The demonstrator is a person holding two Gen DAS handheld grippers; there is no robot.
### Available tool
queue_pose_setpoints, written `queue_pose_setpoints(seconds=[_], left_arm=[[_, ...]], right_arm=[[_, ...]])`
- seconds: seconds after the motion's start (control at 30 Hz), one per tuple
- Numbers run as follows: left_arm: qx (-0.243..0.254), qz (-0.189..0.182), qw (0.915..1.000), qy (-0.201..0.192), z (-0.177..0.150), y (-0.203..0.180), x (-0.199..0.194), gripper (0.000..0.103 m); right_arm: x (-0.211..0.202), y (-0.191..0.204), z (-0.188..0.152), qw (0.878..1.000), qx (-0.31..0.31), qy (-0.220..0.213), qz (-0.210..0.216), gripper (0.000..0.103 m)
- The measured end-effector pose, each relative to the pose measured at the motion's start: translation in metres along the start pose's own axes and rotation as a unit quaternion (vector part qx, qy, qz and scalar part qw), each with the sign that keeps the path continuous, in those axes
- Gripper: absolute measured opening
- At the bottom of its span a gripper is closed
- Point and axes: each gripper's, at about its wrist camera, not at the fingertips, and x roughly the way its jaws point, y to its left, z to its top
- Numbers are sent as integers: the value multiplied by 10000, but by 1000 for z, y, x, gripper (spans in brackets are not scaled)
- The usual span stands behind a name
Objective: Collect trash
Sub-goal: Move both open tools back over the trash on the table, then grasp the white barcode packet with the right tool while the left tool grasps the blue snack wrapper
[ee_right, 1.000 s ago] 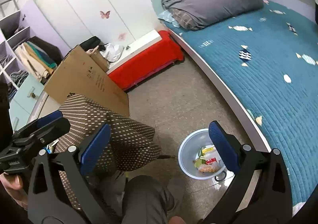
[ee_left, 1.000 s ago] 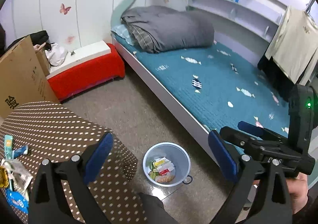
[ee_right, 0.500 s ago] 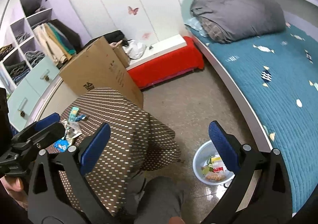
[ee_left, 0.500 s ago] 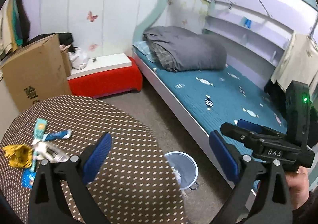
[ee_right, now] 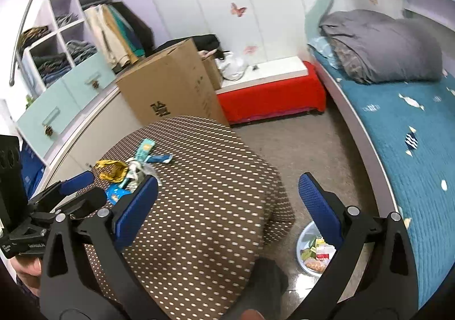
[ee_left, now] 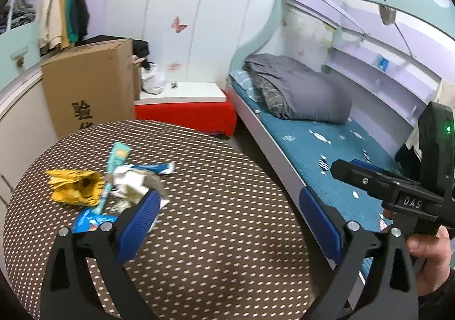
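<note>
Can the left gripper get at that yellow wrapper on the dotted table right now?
Probably yes. The left gripper is open above the table, and the yellow wrapper lies uncovered at the near left edge of the trash pile, with nothing between them.

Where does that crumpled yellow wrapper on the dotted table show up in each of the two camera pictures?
Left wrist view: the crumpled yellow wrapper lies left of centre on the brown dotted tablecloth, just left of the teal wrapper.
Right wrist view: it sits left of centre, at the table's far left edge.
Shared landmark: the large brown cardboard box behind the table.
</note>
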Motion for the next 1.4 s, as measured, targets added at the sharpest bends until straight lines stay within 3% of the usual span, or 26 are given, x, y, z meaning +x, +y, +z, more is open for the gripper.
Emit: queue_pose_setpoints(seconds=[0.3,0.77,1.27,1.33,1.4], left_arm=[[-503,401,9978,-138,-16,60,-26,96],[-1227,1025,9871,92,-59,142,-37,96],[-1450,1402,9789,327,-81,170,-33,96],[-1439,1413,9788,366,-81,169,-29,96],[-1410,1416,9790,408,-79,168,-25,96]], right_arm=[[30,56,3,9981,-519,232,226,97],[109,117,-12,9882,-1100,935,518,97],[182,153,-20,9798,-1240,1295,891,96],[192,159,-20,9775,-1304,1340,973,86],[203,164,-21,9756,-1335,1431,992,58]])
